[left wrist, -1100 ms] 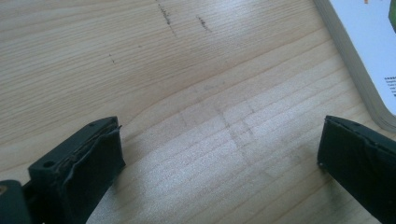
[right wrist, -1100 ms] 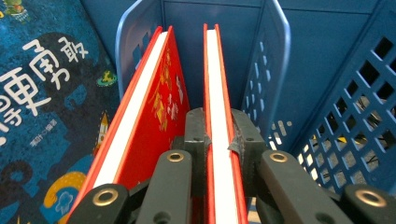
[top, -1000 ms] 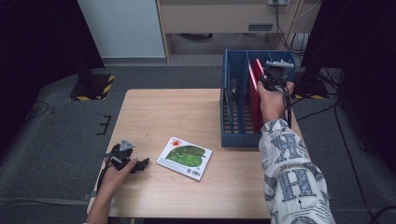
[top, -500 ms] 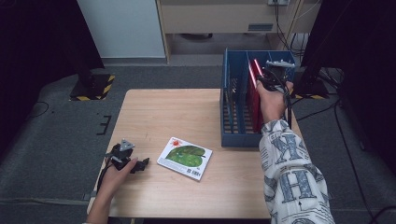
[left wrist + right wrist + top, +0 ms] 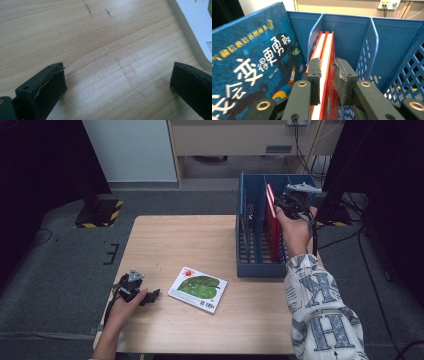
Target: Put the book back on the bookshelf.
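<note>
The green picture book is cut off by the left gripper view's right edge, its cover unreadable.

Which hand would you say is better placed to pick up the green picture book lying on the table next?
Left. The left tongs rest open on the table right beside the green picture book, whose edge shows by their jaws. The right tongs are busy over the blue rack, jaws straddling a red book.

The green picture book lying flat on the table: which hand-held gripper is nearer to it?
Left. The left hand-held gripper rests on the table just beside the green picture book, jaws open. The right hand-held gripper is farther off at the blue rack, around a red book.
</note>
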Demonstrator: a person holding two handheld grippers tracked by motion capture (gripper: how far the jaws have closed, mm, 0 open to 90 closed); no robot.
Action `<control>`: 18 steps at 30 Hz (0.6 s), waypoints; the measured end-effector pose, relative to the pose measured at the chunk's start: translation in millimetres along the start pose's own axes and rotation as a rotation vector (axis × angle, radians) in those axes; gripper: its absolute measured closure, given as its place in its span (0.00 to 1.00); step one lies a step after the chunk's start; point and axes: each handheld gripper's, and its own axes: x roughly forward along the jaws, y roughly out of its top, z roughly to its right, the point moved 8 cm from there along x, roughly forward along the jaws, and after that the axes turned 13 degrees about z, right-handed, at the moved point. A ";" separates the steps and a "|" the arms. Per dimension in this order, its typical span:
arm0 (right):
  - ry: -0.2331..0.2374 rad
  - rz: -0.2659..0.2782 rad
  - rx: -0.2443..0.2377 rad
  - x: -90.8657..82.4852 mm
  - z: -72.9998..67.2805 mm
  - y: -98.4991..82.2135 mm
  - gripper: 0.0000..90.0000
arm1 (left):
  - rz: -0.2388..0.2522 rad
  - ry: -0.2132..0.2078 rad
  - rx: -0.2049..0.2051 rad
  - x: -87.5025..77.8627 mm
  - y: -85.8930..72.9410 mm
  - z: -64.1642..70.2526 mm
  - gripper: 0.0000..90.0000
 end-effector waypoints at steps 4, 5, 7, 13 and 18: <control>0.006 0.009 -0.018 -7.1 -0.4 3.2 0.83 | 0.000 0.000 0.000 0.0 0.0 0.0 0.00; 0.009 0.009 -0.014 -8.7 -0.5 3.1 0.83 | 0.000 0.000 0.000 0.0 0.0 0.0 0.00; 0.012 0.014 -0.009 -11.8 0.0 3.1 0.82 | 0.000 0.000 0.000 0.0 0.0 0.0 0.00; 0.035 0.026 0.015 -22.4 -1.0 1.4 0.75 | 0.000 0.001 0.000 0.0 0.0 0.0 0.00; 0.073 0.032 0.042 -31.2 -4.1 -2.2 0.63 | 0.000 0.001 -0.001 0.2 0.1 0.1 0.00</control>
